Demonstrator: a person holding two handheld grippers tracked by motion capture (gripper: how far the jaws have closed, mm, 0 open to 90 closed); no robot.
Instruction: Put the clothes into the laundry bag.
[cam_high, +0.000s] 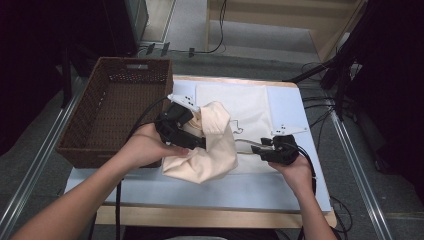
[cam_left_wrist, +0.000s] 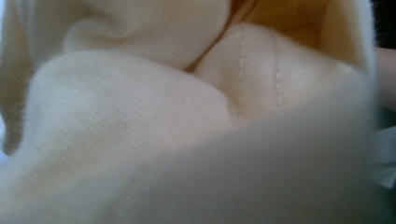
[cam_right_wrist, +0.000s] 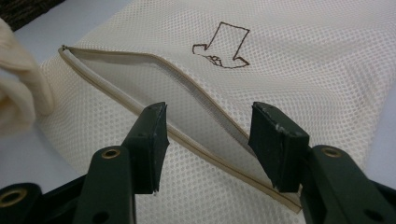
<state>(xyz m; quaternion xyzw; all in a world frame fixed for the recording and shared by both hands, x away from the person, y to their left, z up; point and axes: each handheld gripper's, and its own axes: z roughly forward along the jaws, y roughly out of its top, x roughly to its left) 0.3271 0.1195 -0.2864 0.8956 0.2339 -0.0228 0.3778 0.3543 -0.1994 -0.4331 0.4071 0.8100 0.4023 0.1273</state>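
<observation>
My left gripper (cam_high: 192, 131) clenched on one cream garment (cam_high: 210, 150), bunched at frame centre, folds crowding left gripper view. My right gripper (cam_right_wrist: 208, 140) released, jaws apart astride open zipper mouth (cam_right_wrist: 154, 93) of one mesh laundry bag (cam_high: 250, 107); no earlier frame-check on grip. Bag lies flat, long axis toward frame top, drawn arrow (cam_right_wrist: 224, 46) pointing down-frame. One wicker basket (cam_high: 90, 135) upper left, touching table (cam_high: 295, 187) edge.
</observation>
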